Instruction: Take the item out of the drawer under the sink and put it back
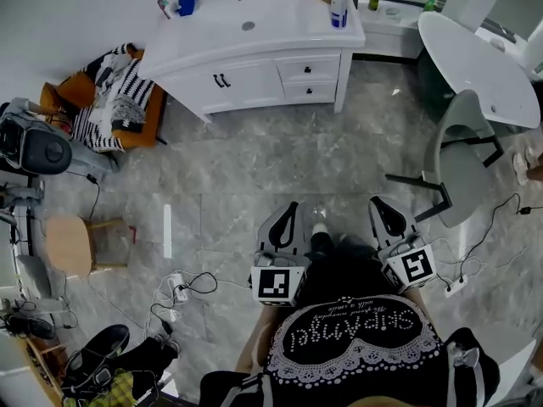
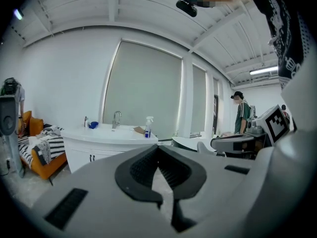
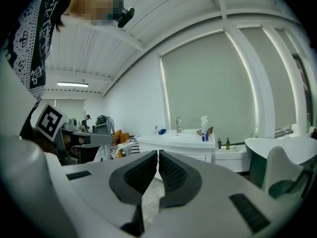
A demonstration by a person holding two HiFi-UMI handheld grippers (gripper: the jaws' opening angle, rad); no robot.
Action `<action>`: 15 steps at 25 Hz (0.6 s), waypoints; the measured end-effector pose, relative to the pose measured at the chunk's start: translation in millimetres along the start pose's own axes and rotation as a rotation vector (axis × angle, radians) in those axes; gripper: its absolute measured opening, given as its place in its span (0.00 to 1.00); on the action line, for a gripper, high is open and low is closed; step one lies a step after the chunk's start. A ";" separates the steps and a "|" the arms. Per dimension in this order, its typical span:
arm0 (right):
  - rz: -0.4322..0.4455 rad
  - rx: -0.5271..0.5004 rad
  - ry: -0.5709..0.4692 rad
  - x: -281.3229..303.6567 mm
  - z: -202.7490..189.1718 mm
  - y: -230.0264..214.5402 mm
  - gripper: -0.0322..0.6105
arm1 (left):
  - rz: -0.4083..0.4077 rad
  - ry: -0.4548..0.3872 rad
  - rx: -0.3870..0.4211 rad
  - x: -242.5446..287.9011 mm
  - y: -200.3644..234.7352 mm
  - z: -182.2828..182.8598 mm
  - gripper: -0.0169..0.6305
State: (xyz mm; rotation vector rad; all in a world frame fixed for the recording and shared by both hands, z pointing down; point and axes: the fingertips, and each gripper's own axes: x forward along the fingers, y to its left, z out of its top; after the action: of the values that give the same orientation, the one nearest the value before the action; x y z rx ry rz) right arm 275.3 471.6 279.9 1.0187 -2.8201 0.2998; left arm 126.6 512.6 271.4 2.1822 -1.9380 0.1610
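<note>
The white sink cabinet (image 1: 254, 66) stands against the far wall, well ahead of me. Its two small drawers (image 1: 310, 79) on the right and its doors (image 1: 222, 80) are closed. A spray bottle (image 1: 339, 8) stands on its top. The left gripper (image 1: 290, 207) and the right gripper (image 1: 384, 202) are held low in front of the person's body, over the marble floor and far from the cabinet. Both are shut with nothing between the jaws. The cabinet (image 2: 106, 138) also shows beyond the left gripper (image 2: 158, 148), and the cabinet (image 3: 176, 142) shows beyond the right gripper (image 3: 157, 153).
An orange chair heaped with striped clothes (image 1: 119, 100) stands left of the cabinet. A round white table (image 1: 479, 53) and a grey chair (image 1: 462, 155) are at the right. A wooden stool (image 1: 72, 244) and floor cables (image 1: 182, 287) lie at the left. A person (image 2: 241, 115) stands far off.
</note>
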 end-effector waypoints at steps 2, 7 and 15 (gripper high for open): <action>-0.020 -0.006 -0.003 1.7 -2.4 -3.1 0.08 | 0.001 0.002 0.003 1.2 4.8 -1.2 0.03; -0.030 -0.009 0.006 10.7 -6.8 -2.1 0.08 | 0.032 0.040 -0.007 -1.4 24.5 -16.5 0.03; -0.037 0.004 0.037 31.7 -7.6 -16.1 0.08 | 0.036 0.068 -0.023 18.6 35.7 -17.9 0.03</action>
State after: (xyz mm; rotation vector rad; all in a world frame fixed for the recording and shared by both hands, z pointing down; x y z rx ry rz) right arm 261.8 441.7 295.5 1.0537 -2.7657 0.3169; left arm 94.7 495.0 296.1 2.0997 -1.9339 0.2148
